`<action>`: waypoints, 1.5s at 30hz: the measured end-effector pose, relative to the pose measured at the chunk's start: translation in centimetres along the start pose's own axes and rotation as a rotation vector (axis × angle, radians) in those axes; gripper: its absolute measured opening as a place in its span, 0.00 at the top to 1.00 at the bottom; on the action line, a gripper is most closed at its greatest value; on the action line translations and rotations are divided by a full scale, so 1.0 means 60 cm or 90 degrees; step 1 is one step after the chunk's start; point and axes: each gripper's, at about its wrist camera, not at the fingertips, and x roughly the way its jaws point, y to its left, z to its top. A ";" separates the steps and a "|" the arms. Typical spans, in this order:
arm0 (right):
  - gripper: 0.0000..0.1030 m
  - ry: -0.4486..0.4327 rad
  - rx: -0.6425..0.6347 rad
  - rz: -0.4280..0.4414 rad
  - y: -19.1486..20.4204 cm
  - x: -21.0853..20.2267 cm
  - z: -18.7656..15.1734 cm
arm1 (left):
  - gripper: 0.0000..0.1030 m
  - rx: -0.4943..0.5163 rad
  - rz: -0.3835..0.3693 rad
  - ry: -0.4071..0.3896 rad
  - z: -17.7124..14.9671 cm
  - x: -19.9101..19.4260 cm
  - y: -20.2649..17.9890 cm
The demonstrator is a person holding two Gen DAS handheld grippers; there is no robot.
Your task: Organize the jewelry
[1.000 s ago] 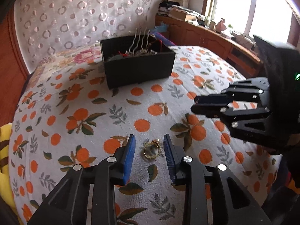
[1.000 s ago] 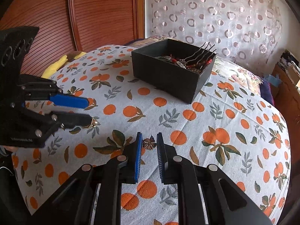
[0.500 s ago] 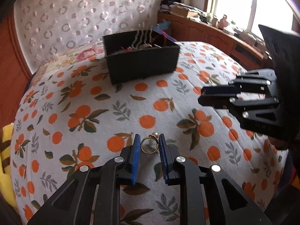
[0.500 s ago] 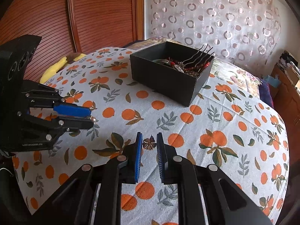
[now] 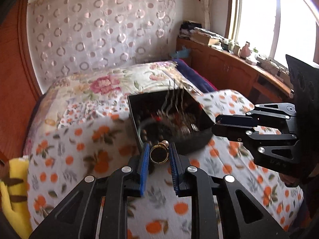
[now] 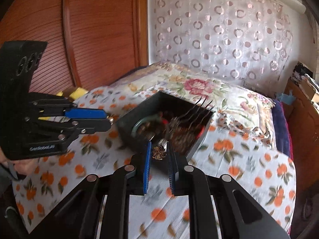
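A gold ring with a small pearl [image 5: 159,153] is clamped between the blue pads of my left gripper [image 5: 159,151], lifted off the bed. My right gripper [image 6: 159,151] is shut on a small bronze flower-shaped piece [image 6: 159,152], also in the air. Just beyond both grippers sits an open black box [image 5: 137,117] [image 6: 127,119] on the orange-print cloth, filled with jewelry and a metal hair comb [image 6: 199,107] that sticks up. Each gripper shows in the other's view, the right gripper [image 5: 216,126] to the right of the box and the left gripper [image 6: 108,120] to its left.
The box stands on a bed covered by an orange-print cloth [image 5: 79,159] with a floral quilt [image 5: 103,87] behind. A yellow plush toy [image 5: 12,189] lies at the left edge. A wooden cabinet [image 5: 229,67] with clutter runs under the window. A wooden panel [image 6: 89,29] stands beyond the bed.
My left gripper closed on the ring and lifted it from the cloth. Both grippers rose and moved toward the black box, which now looks much nearer.
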 end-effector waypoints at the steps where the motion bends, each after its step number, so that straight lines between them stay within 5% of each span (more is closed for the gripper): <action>1: 0.83 0.000 0.003 -0.003 -0.004 0.005 0.004 | 0.82 -0.003 0.001 -0.002 0.007 0.004 0.004; 9: 0.82 -0.002 0.030 -0.013 -0.030 0.047 0.033 | 0.82 -0.006 0.010 -0.004 0.044 0.037 0.010; 13: 0.68 -0.005 0.034 -0.021 -0.034 0.046 0.032 | 0.82 -0.012 0.013 0.004 0.055 0.055 0.011; 25: 0.68 -0.015 0.053 -0.043 -0.041 -0.009 -0.001 | 0.80 -0.019 0.024 -0.001 0.074 0.068 -0.001; 35: 0.68 -0.036 0.084 -0.068 -0.032 -0.082 -0.037 | 0.30 -0.020 0.047 -0.033 0.055 0.003 -0.025; 40: 0.49 -0.053 0.101 -0.083 -0.010 -0.119 -0.056 | 0.09 -0.028 0.072 -0.054 0.020 -0.055 -0.040; 45: 0.23 -0.074 0.114 -0.100 0.015 -0.158 -0.068 | 0.07 -0.038 0.095 -0.063 -0.019 -0.110 -0.048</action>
